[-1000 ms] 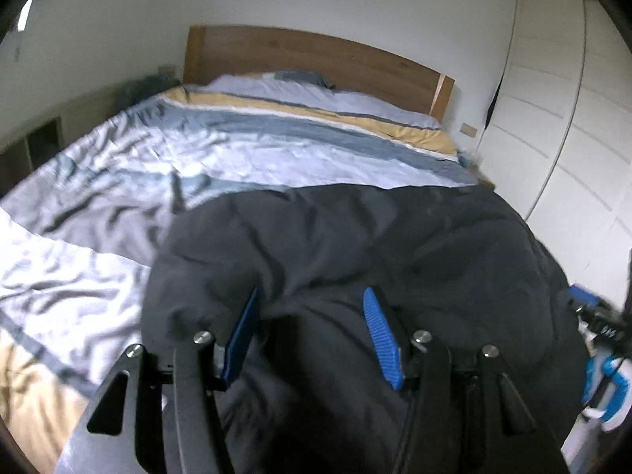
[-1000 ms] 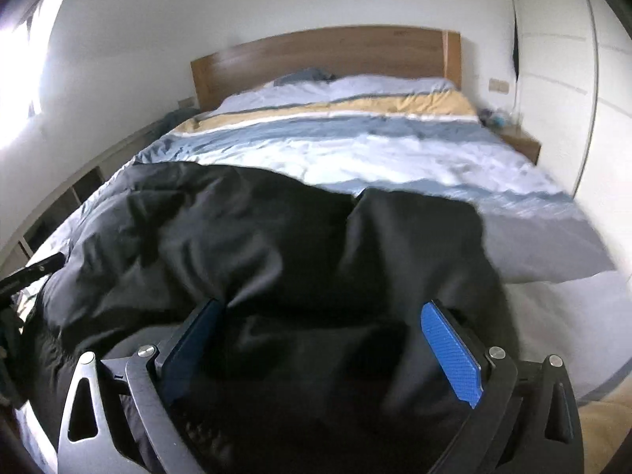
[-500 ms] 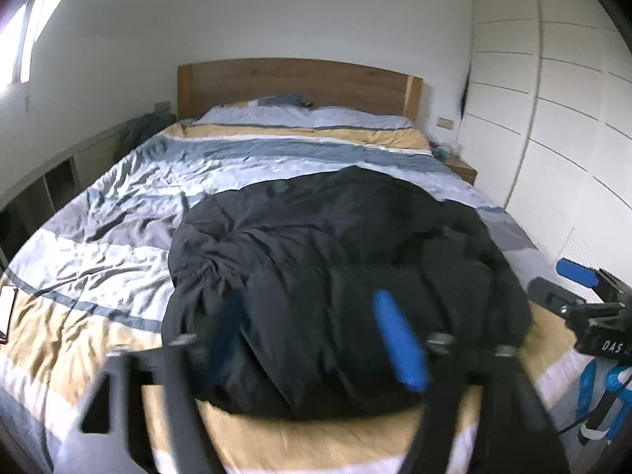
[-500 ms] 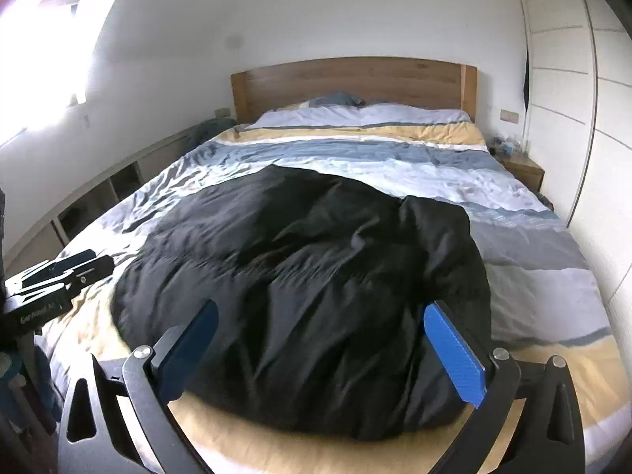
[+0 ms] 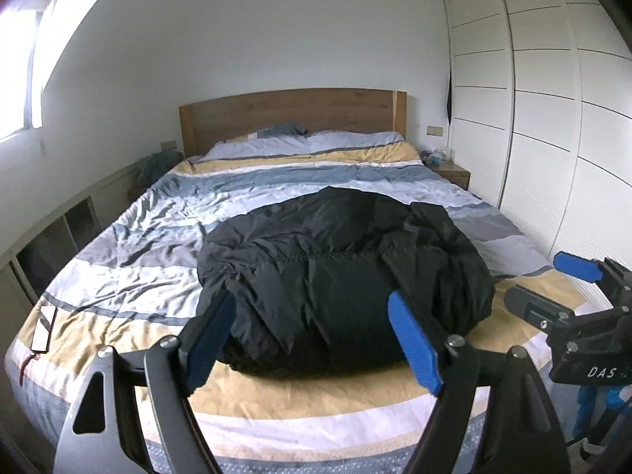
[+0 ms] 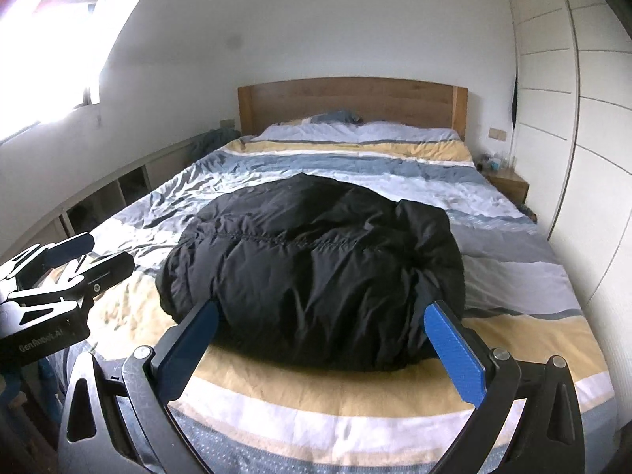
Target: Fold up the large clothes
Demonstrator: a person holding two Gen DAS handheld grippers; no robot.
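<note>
A black padded jacket (image 5: 343, 276) lies folded into a rounded bundle on the striped bed cover, near the foot of the bed; it also shows in the right wrist view (image 6: 312, 268). My left gripper (image 5: 312, 339) is open and empty, held back from the bed's foot, apart from the jacket. My right gripper (image 6: 322, 351) is open and empty too, just short of the jacket's near edge. The right gripper also appears at the right edge of the left wrist view (image 5: 561, 288), and the left gripper at the left edge of the right wrist view (image 6: 91, 252).
The bed (image 5: 118, 260) has a blue, grey, white and yellow striped cover and a wooden headboard (image 5: 292, 114). A phone-like flat object (image 5: 43, 326) lies at the bed's left corner. White wardrobe doors (image 5: 553, 118) stand at right, a nightstand (image 5: 454, 172) beside them, low shelves (image 5: 51, 237) at left.
Both grippers have pulled back from over the jacket to beyond the bed's foot. The whole folded jacket and bed have come into view. Both stayed open.
</note>
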